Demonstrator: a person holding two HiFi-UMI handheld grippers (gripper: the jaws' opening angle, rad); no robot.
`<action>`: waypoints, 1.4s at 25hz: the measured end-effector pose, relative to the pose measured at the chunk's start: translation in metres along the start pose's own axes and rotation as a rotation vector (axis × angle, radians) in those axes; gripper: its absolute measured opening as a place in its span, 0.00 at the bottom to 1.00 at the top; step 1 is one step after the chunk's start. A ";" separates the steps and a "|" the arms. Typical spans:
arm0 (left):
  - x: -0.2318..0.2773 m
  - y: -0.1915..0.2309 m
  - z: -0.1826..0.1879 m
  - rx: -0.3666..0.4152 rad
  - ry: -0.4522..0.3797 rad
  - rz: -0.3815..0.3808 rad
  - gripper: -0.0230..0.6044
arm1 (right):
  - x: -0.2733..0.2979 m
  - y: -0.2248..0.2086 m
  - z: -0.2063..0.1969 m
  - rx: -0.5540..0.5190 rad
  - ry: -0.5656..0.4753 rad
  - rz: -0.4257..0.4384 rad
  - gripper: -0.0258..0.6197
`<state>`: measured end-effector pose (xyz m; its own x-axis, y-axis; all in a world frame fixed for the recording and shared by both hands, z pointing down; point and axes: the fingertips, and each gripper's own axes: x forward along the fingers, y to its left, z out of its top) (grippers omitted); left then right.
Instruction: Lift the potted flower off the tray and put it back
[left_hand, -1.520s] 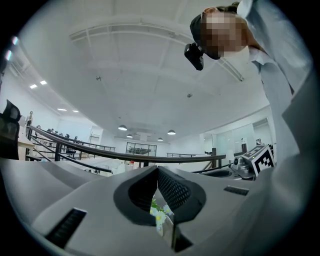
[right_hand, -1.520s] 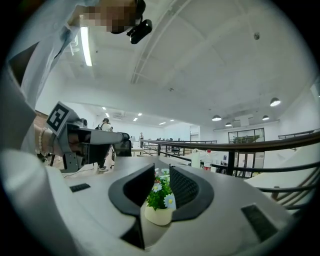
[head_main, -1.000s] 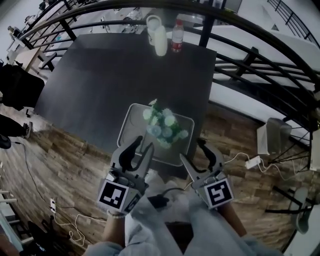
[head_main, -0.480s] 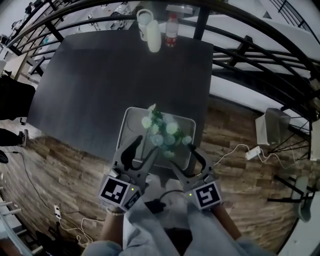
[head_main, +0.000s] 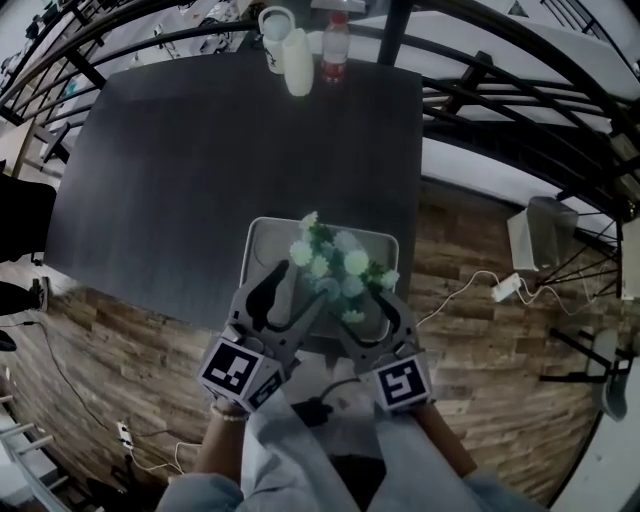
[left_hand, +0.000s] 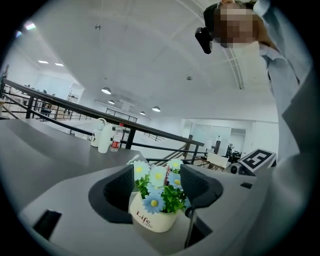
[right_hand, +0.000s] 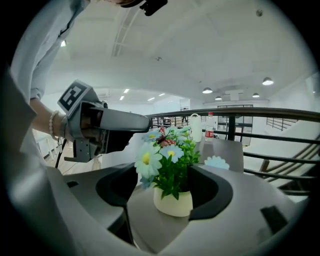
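A potted flower (head_main: 336, 264), a cream pot with pale blue and white blooms, stands on the grey tray (head_main: 262, 238) at the near edge of the dark table. My left gripper (head_main: 298, 291) reaches over the tray's near left side, and its jaws are opening. My right gripper (head_main: 363, 314) comes in at the near right, jaws also opening wide. In the left gripper view the pot (left_hand: 152, 216) sits framed between the left gripper's (left_hand: 159, 199) jaws, untouched by the pads. The right gripper view shows the pot (right_hand: 173, 202) centred between the right gripper's (right_hand: 166, 194) jaws, also free.
A white jug (head_main: 271, 24), a white bottle (head_main: 297, 62) and a red-labelled water bottle (head_main: 335, 55) stand at the far edge of the table (head_main: 200, 170). Black railings curve round the right side. Cables and a power strip (head_main: 503, 290) lie on the wooden floor.
Both grippers have moved forward and down to the tray, ending on either side of the flower. Their jaws stand wider apart than before.
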<state>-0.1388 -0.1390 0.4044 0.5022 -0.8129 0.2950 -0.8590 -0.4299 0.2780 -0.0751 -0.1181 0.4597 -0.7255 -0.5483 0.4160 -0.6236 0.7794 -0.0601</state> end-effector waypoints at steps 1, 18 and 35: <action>0.002 0.001 0.000 -0.001 0.007 -0.013 0.49 | 0.003 0.000 -0.001 0.011 0.000 -0.014 0.50; 0.040 -0.006 -0.014 0.039 0.075 -0.264 0.62 | 0.039 -0.018 -0.023 0.033 0.049 -0.154 0.50; 0.051 -0.014 -0.048 0.133 0.152 -0.400 0.68 | 0.046 -0.015 -0.022 -0.012 -0.011 -0.163 0.32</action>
<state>-0.0968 -0.1558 0.4593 0.7977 -0.5099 0.3220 -0.5948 -0.7536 0.2800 -0.0927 -0.1478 0.5000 -0.6177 -0.6713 0.4097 -0.7302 0.6830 0.0183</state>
